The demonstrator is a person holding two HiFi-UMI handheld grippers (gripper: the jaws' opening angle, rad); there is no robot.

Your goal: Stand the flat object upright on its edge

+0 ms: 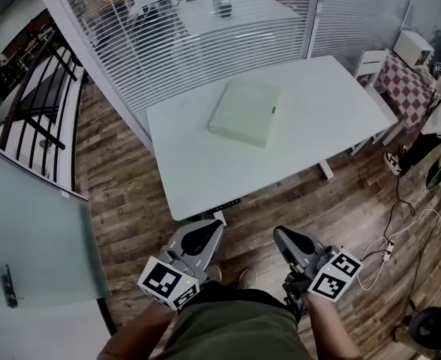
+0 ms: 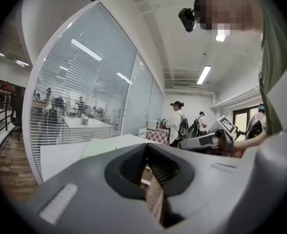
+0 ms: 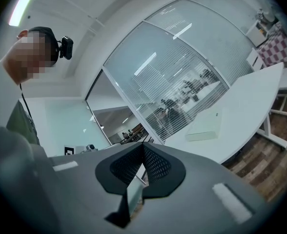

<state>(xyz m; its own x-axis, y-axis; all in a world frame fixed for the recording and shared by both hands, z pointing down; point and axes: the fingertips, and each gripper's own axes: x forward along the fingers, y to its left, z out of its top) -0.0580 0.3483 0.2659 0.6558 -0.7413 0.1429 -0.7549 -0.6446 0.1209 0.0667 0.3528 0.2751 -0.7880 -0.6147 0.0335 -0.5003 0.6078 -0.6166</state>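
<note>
A flat pale green box [image 1: 245,112] lies flat on the white table [image 1: 198,163], a little beyond its middle. It also shows as a low slab in the left gripper view [image 2: 100,146] and in the right gripper view [image 3: 203,128]. Both grippers are held close to the person's body, short of the table's near edge and well apart from the box. My left gripper [image 1: 203,231] is shut with nothing in it. My right gripper [image 1: 283,235] is shut and empty too. The jaws of each meet at their tips in its own view.
A glass partition with blinds [image 1: 190,28] runs along the table's far and left sides. At the right stand a white chair [image 1: 372,64], a checked cloth [image 1: 405,88] and cables on the wooden floor [image 1: 385,250]. People stand in the background [image 2: 177,123].
</note>
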